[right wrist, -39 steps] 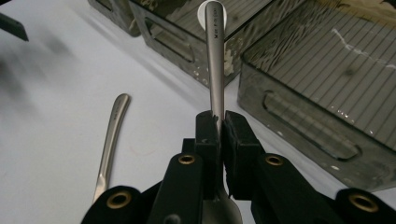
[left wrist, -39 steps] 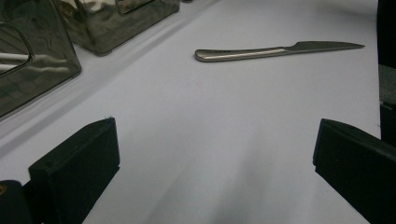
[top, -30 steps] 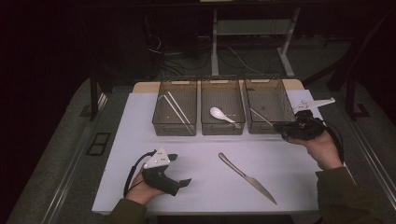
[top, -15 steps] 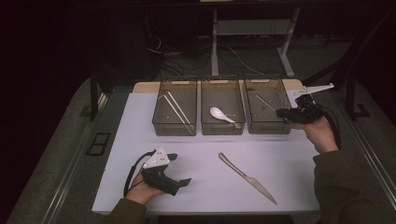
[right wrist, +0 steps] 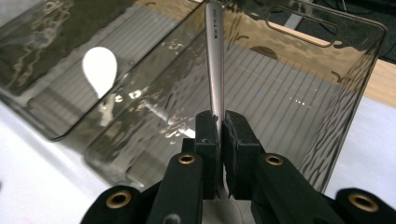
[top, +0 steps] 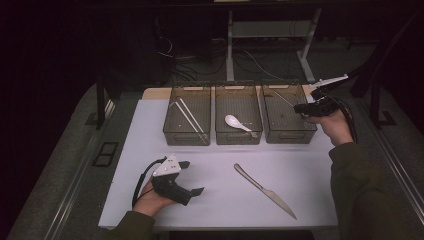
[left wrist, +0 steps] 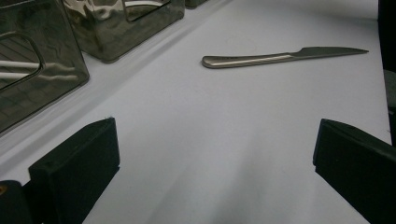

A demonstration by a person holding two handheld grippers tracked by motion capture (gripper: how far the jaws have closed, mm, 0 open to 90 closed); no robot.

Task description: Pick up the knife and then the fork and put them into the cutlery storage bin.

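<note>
Since the earlier frame, the right gripper [top: 301, 107] has travelled from the table's right side up toward the far right bin [top: 289, 114], carrying a metal utensil [right wrist: 214, 70] with it; the left gripper [top: 190, 177] has stayed put.

On the left, that left gripper rests on the white table [top: 210, 200] near the front edge, its jaws standing wide apart with nothing between them — the left gripper view looks out between the two black pads [left wrist: 79, 168] over bare table. Beyond it stands the left bin [top: 187, 116], with pale chopsticks [top: 187, 116] lying slantwise inside. The middle bin [top: 238, 116] holds a white spoon [top: 235, 122].

In front of the middle bin, well apart from both grippers, a table knife [top: 264, 190] lies flat on the white surface, its blade pointing toward the front right.

At the right, the right gripper hovers at the right rim of the far right bin, jaws clamped on the metal utensil. In the right gripper view the pads pinch the utensil low on its stem, and its plain handle runs away from the jaws over the bin's ribbed floor — whether its far tip touches the bin I cannot tell. What kind of utensil it is cannot be made out, as its working end is hidden behind the jaws.
</note>
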